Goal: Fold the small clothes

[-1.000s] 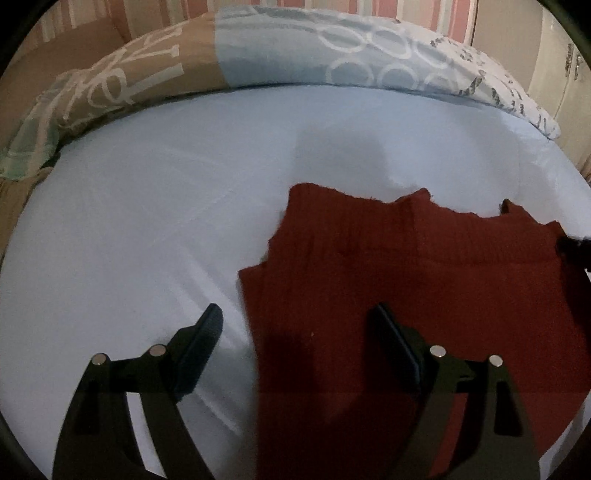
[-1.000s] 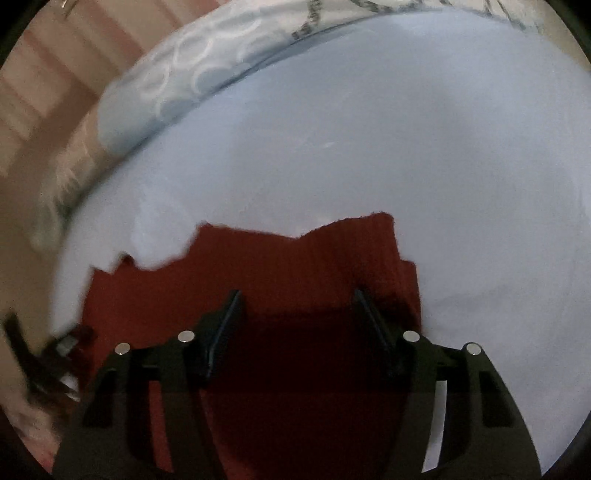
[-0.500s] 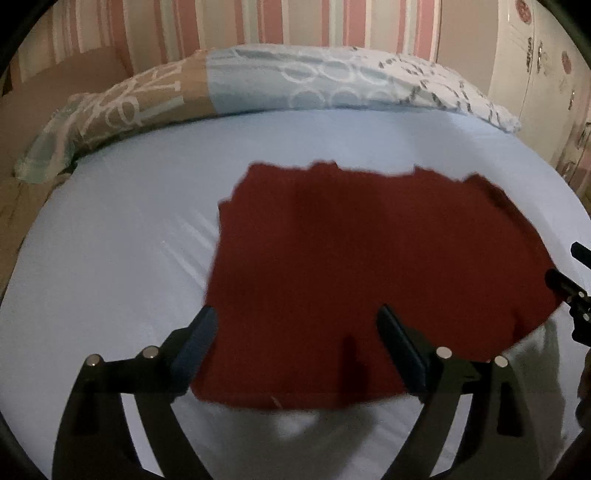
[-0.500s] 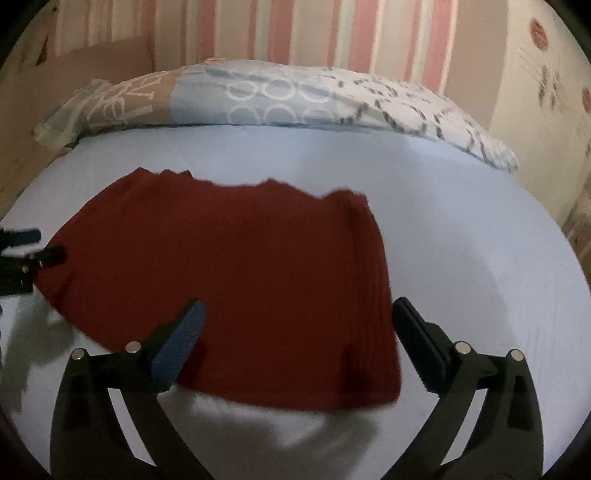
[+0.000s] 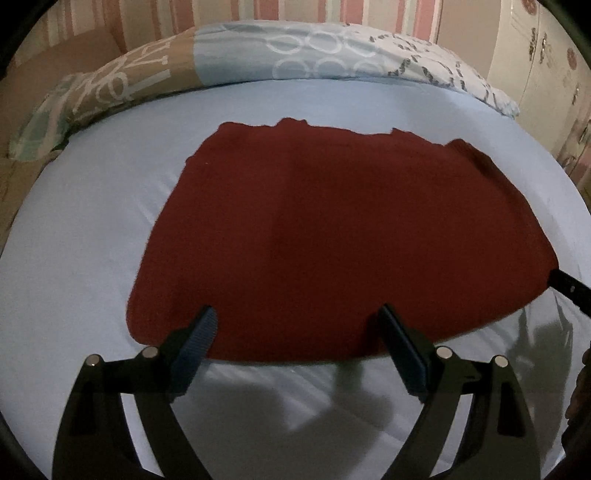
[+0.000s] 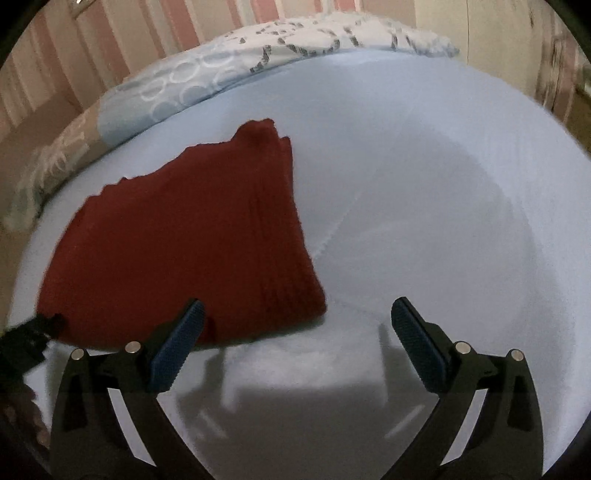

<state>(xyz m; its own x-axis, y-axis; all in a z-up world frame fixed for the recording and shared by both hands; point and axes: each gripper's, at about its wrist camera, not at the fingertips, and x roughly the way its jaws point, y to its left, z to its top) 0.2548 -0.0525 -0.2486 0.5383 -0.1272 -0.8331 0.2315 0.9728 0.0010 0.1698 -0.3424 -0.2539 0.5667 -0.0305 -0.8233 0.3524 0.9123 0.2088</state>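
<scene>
A dark red knitted garment [image 5: 332,236] lies folded flat on the pale blue bed sheet [image 5: 81,258]. My left gripper [image 5: 299,343] hovers open over its near edge, with nothing between the pads. In the right wrist view the garment [image 6: 192,251] sits to the left, its ribbed edge facing right. My right gripper [image 6: 295,339] stands wide open over bare sheet beside the garment's near right corner, holding nothing. The tip of the right gripper [image 5: 569,288] shows at the right edge of the left wrist view, and the left gripper's tip [image 6: 33,332] shows at the left edge of the right wrist view.
A patterned blue, tan and white pillow [image 5: 280,55] runs along the head of the bed. Behind it is a pink striped wall [image 5: 332,14]. A pale cupboard [image 5: 543,55] stands at the far right. Bare sheet [image 6: 424,184] spreads right of the garment.
Both grippers have pulled back from over the garment toward the near side of the bed. The right gripper opened wider and swung right, so the garment now lies to its left.
</scene>
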